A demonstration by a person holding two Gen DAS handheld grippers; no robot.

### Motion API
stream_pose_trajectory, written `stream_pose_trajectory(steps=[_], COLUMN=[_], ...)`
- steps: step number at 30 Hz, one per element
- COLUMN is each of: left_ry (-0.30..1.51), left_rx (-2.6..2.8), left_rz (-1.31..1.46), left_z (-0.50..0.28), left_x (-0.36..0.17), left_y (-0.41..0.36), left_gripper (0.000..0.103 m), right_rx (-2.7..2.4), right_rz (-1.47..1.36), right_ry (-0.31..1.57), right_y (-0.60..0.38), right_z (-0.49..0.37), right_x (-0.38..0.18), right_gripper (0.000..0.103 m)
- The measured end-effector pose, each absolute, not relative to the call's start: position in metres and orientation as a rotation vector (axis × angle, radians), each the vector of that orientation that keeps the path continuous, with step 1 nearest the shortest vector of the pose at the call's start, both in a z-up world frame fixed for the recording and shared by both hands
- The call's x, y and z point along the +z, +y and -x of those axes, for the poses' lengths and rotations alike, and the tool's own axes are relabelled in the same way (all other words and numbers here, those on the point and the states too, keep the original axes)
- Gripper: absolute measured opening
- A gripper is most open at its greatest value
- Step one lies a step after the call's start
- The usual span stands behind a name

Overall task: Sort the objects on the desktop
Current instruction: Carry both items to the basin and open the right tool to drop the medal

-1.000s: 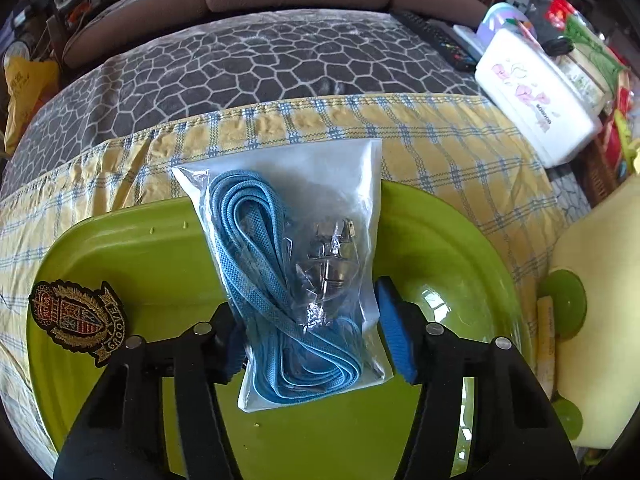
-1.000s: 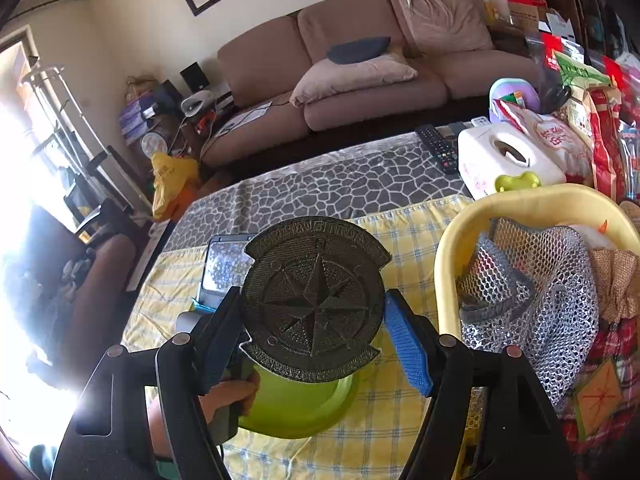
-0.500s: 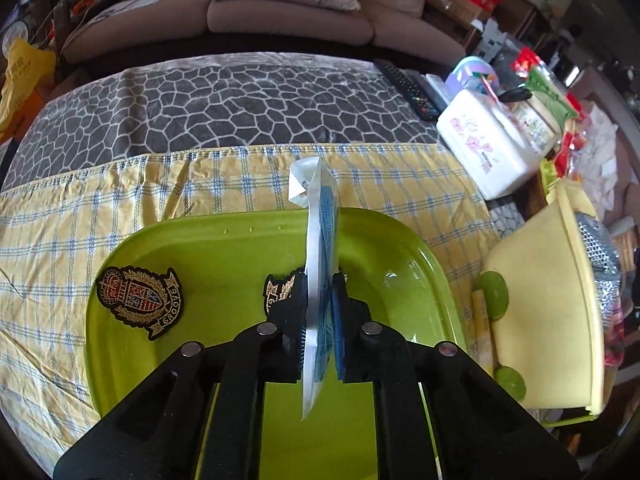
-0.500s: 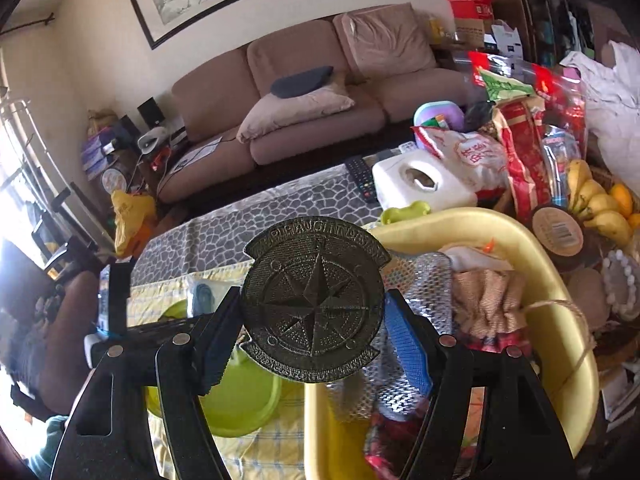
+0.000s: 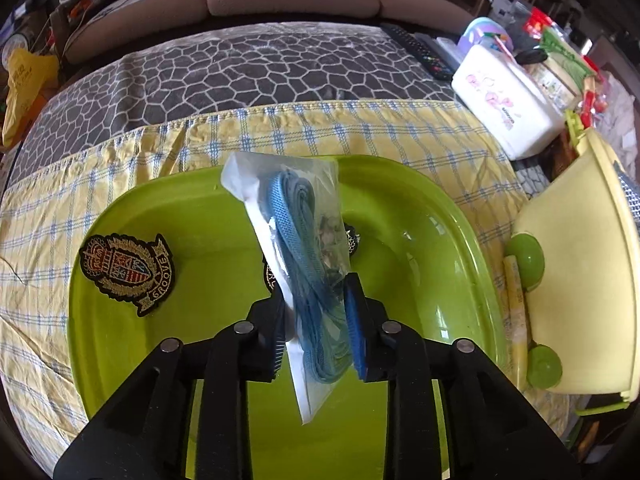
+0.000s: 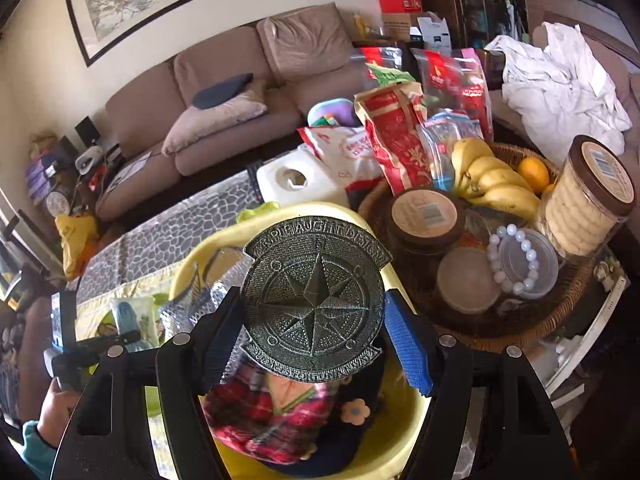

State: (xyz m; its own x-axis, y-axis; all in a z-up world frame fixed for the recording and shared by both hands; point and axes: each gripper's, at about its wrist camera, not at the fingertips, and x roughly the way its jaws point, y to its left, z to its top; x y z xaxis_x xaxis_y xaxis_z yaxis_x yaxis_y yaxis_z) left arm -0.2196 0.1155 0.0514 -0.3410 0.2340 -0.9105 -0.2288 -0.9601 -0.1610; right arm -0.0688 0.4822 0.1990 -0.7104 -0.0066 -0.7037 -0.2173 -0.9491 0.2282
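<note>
A clear bag (image 5: 298, 248) with a blue strap inside hangs over the green tray (image 5: 420, 216). The left gripper (image 5: 316, 320) has the bag between its pads, and its jaws are opening. A crest patch (image 5: 126, 268) lies flat in the tray. Beside the tray, over the yellow basket (image 6: 404, 432), the right gripper (image 6: 316, 320) squeezes a round compass patch (image 6: 314, 300).

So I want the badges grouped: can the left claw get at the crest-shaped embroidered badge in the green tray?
Probably not yet: the left claw has the clear bag of blue cord between its opening fingers, though the badge lies uncovered.
</note>
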Motion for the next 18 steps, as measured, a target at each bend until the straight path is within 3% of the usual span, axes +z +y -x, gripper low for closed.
stream_pose_trajectory(steps=[2,4,9,11,18], left_ry=[-0.071,-0.115,-0.221,-0.267,-0.346], left_rx=[2.319,2.299,2.259,2.244,2.144], left_rz=[1.625,1.616,1.549,1.502,1.289], left_z=[0.222,0.221,0.217,0.214,0.193], left_x=[0.044,0.045,0.071,0.09,0.187], left_y=[0.111,0.108,0.1,0.098,0.121], left_gripper=[0.015,0.012,0.01,0.01,0.01], right_rx=[2.781,2.79,2.776,2.767,2.772], right_rz=[1.177,1.227,1.299,1.279,1.135], right_ry=[0.436,0.373,0.342,0.344,0.403], right_y=[0.478,0.467,0.452,0.453,0.453], right_z=[0.07,0.076,0.086,0.084,0.063], right_x=[0.195,0.192,0.182,0.186,0.219], right_gripper=[0.072,0.072,0.073,0.082,0.084])
